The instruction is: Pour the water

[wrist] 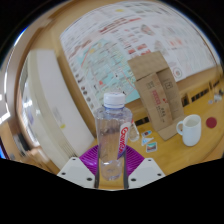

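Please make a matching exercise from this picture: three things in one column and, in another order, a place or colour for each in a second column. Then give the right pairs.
Things:
1. bottle
2. mug
3. cardboard box

Places or colours:
A. brown, standing behind the other two things
B. clear with a white cap, between the fingers of the gripper
C. white, on the table to the right of the fingers

Pairs: 1-B, 2-C, 3-A
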### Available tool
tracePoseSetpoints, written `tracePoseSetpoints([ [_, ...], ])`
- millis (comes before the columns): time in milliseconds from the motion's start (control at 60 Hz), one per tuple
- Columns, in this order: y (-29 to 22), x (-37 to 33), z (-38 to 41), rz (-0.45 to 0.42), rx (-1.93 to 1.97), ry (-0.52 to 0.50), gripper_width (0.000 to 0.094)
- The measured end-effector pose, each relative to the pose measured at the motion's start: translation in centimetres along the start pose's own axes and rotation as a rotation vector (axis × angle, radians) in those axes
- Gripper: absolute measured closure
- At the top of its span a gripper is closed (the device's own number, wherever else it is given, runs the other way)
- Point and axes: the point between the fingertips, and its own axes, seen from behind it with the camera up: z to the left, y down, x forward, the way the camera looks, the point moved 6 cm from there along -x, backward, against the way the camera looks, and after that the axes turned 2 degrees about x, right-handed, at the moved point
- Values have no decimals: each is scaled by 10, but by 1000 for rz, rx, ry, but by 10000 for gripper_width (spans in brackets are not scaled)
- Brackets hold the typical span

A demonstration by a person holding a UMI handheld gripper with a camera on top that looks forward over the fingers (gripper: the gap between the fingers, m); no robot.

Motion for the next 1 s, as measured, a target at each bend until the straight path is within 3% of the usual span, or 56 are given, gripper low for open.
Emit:
tracePoseSetpoints([
  [283,-102,31,-56,-92,684,-232,617],
  [433,-111,42,-102,-122,1133,-335,618],
  [633,-97,50,-148,-144,1538,-391,619],
  [833,-98,46,-163,-160,1653,-407,620],
  [1000,-137,30,-149,-147,1536,-456,618],
])
